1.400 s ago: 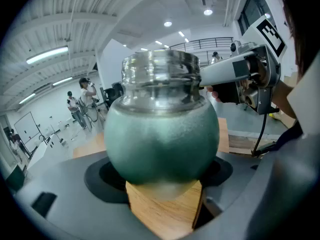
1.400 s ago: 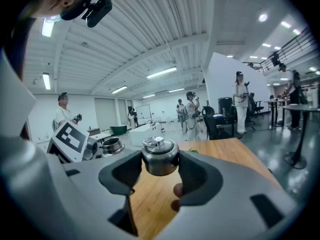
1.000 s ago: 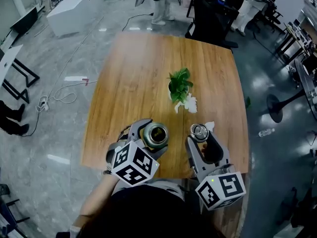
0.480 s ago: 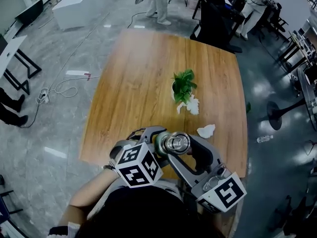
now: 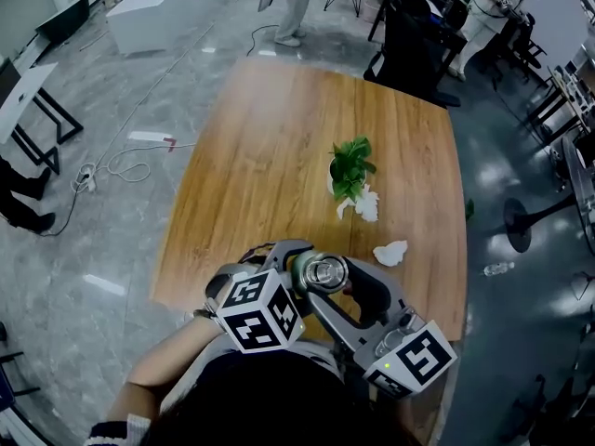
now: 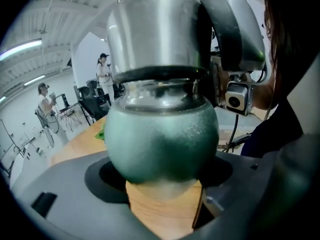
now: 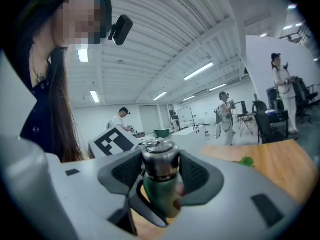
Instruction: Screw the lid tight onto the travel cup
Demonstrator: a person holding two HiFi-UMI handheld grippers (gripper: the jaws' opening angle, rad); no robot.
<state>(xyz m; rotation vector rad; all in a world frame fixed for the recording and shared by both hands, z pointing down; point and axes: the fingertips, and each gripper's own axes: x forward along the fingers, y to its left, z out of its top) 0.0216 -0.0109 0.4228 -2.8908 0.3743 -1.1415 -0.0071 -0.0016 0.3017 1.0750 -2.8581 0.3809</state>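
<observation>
- Right gripper [image 5: 333, 279] had swung over toward the person's left since a moment before, and it brought the lid [image 5: 326, 271] along. Back then the lid was off to one side, well apart from the cup [image 6: 162, 139]. Now it sat right on top of it.
- Left gripper [image 6: 162, 184] had hardly moved. Its two jaws were closed on the round green belly of the cup, one on each side, and held it steady.
- Right gripper's jaws stood wide, but they were not empty. The shiny lid was squeezed between their two dark pads.
- So the putting-together part looked done, I thought. The open mouth of the cup, which showed a moment before, was covered.
- Turning looked like the job left to do. A thin dark line showed between the lid and the cup's neck, so the lid did not look screwed all the way down. Whether the thread had caught, I could not tell.
- The cup was near the front edge of the wooden table [image 5: 260, 156], close to the person, with both grippers meeting around it. The little green plant [image 5: 351, 167] and the scrunched white paper [image 5: 390, 252] were farther back, well apart from it.
- The lid sat at the tips of the right gripper's jaws, in line with them. A twist of that hand would probably turn it while the other gripper kept the cup from spinning.
</observation>
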